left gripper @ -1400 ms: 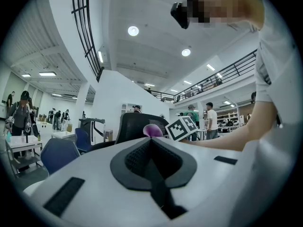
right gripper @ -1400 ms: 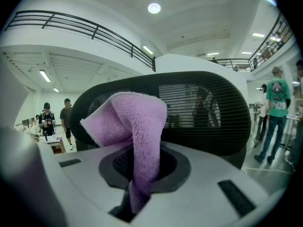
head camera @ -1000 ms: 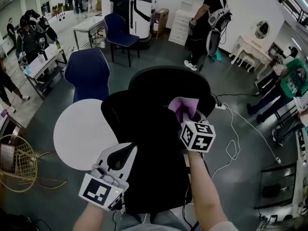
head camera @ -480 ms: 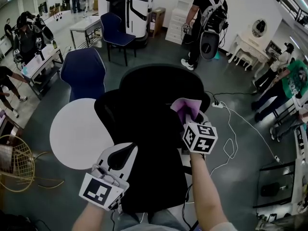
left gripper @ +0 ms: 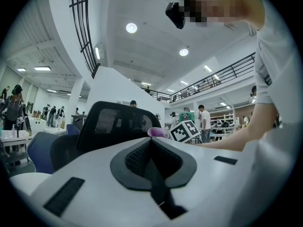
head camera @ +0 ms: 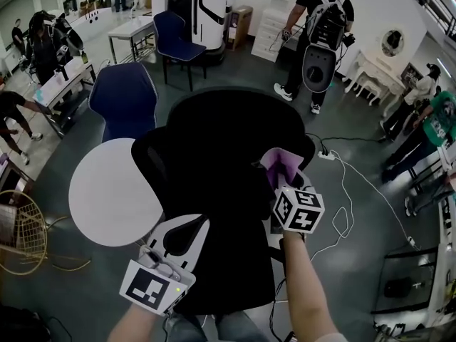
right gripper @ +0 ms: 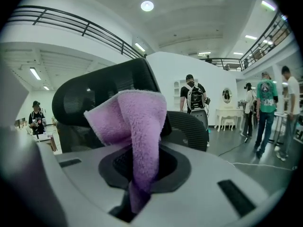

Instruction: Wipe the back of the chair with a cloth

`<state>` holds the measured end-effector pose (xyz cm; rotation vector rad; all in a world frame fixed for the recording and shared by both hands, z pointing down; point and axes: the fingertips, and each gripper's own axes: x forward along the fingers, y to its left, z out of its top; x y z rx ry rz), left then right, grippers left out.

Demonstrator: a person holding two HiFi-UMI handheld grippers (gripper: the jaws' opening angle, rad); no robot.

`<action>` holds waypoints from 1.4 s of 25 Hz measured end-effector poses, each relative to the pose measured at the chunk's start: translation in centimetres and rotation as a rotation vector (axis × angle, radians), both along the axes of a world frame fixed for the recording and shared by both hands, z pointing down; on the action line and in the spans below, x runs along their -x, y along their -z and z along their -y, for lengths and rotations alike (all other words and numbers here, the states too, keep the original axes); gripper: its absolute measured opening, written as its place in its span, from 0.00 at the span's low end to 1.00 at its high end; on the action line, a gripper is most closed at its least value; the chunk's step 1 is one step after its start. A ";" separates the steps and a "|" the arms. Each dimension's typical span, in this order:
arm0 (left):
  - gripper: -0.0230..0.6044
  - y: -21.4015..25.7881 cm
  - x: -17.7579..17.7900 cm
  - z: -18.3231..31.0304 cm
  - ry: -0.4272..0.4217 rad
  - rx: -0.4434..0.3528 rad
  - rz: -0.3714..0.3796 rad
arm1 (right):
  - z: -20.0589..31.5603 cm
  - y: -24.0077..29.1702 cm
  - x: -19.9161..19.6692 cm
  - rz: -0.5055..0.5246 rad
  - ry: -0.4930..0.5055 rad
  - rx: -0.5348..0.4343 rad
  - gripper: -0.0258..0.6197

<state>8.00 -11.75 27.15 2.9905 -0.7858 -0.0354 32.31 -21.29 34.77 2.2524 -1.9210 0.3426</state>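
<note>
Purple fleece cloth (head camera: 279, 164) is pinched in the right claw (head camera: 283, 182), at the 3 o'clock edge of the black mesh chair back (head camera: 214, 191); can't tell if it touches. The back's long axis runs 12 to 6 in the head view and lies at 9 o'clock from that claw. Left claw (head camera: 184, 226) is pressed together, empty, at the back's 7 o'clock, farther off.

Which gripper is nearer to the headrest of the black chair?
Right. The right gripper holds the purple cloth close to the headrest; the left gripper is farther back, jaws shut, empty.
</note>
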 end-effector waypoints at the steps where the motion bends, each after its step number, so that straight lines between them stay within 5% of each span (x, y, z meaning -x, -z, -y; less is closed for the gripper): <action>1: 0.05 -0.4 -0.3 -0.1 0.001 0.007 0.003 | 0.1 -0.5 -0.3 0.003 0.002 0.003 0.12; 19: 0.05 -3.9 -4.3 -0.4 0.051 0.058 0.017 | 1.6 -4.4 -3.1 -0.018 0.052 0.042 0.12; 35: 0.05 -4.9 2.4 0.2 0.133 0.053 0.014 | 5.6 -5.9 8.2 -0.030 0.159 0.065 0.12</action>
